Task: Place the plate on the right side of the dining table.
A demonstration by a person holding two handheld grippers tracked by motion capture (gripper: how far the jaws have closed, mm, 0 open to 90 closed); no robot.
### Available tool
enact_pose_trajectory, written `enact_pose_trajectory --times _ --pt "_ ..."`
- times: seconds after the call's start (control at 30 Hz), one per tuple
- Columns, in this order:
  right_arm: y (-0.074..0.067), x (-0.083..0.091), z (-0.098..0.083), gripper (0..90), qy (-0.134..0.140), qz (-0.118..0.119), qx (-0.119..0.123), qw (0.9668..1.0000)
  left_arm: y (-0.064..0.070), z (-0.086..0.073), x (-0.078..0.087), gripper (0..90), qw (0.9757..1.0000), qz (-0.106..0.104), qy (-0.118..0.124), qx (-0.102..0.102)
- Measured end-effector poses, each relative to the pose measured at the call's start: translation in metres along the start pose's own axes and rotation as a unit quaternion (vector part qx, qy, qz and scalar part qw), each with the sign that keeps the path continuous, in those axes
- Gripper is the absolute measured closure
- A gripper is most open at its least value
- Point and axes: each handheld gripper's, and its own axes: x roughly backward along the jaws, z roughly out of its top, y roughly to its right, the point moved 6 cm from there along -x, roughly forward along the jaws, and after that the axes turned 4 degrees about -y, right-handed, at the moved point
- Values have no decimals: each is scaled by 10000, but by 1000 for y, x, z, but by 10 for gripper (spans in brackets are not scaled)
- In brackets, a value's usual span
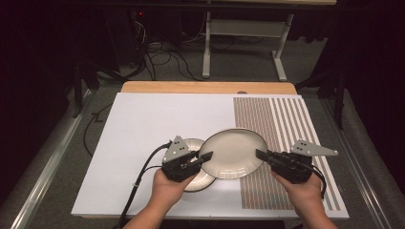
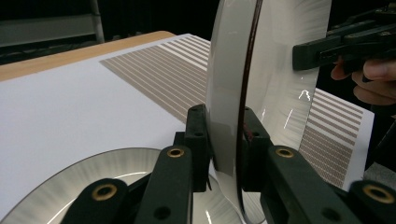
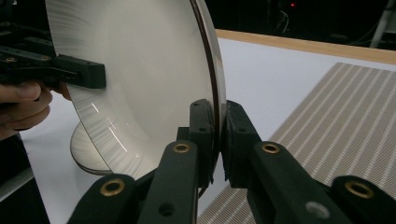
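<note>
A large cream plate with a dark rim hangs a little above the table, carried between both grippers. My left gripper is shut on its left rim, and in the left gripper view the jaws pinch the plate edge-on. My right gripper is shut on the opposite rim, and in the right gripper view the plate stands between its pads. A second, smaller plate lies on the white mat beneath the left hand, partly covered by the lifted plate and by that gripper.
A white mat covers the table, with a band of brown stripes along its right side. The table's wooden edge shows at the back. Beyond it are a desk frame and cables on the floor.
</note>
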Motion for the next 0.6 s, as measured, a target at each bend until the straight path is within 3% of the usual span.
enact_pose_trajectory --times 0.4,0.6 --pt "33 31 -14 851 44 -400 -183 9990 18 12 -46 780 9996 -236 -165 -6" --pt "48 38 -28 847 71 -481 -413 9980 24 13 -65 780 9992 -257 -302 -65"
